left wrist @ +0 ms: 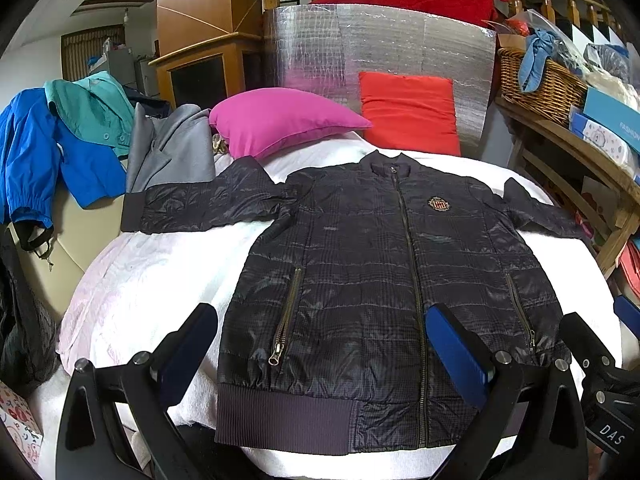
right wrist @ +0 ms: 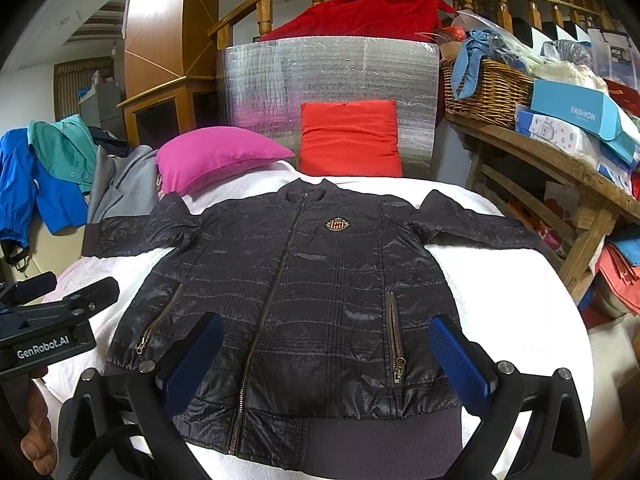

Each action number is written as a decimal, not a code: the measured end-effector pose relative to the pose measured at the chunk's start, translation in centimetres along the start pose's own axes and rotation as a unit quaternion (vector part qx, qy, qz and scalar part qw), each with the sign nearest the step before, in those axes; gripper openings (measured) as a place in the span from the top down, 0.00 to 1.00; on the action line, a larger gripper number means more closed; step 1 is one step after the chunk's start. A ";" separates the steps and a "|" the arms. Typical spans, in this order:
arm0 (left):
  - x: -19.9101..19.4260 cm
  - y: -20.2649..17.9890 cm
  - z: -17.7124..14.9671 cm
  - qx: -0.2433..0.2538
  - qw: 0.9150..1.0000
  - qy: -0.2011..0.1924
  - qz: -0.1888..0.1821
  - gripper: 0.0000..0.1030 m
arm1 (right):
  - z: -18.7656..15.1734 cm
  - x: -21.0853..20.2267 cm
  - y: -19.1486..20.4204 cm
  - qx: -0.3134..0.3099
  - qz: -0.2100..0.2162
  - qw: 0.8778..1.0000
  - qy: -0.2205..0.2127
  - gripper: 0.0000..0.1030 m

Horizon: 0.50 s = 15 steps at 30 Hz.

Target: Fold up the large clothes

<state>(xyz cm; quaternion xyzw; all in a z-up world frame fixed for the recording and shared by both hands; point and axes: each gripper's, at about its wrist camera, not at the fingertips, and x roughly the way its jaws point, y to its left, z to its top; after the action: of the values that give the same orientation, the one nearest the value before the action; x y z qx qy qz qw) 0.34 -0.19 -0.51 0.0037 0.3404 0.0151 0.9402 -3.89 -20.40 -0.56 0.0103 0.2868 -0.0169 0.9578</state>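
A dark quilted zip-front bomber jacket (left wrist: 372,272) lies face up, sleeves spread, on the white padded bed cover (left wrist: 160,280), unfolded. The left gripper (left wrist: 320,356) and right gripper (right wrist: 328,364) hover above its hem, jaws wide apart, empty. Folding likely starts with grasping a sleeve.

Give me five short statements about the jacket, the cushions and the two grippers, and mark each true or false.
1. The dark jacket lies front up with its main zipper closed. True.
2. The left gripper is shut on the hem. False: it is open and holds nothing.
3. The pink cushion lies left of the red cushion. True.
4. Both sleeves are folded over the chest. False: they spread outward.
5. The right gripper is open. True.
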 end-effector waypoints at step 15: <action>-0.4 0.0 0.0 -0.001 1.000 -0.002 0.001 0.00 | 0.2 -0.4 0.1 0.000 0.001 1.000 -0.004 0.00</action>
<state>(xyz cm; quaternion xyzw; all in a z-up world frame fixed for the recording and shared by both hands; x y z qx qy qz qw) 0.07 -0.20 -0.27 0.0036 0.3382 0.0164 0.9409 -4.12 -20.27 -0.19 0.0101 0.2832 -0.0159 0.9589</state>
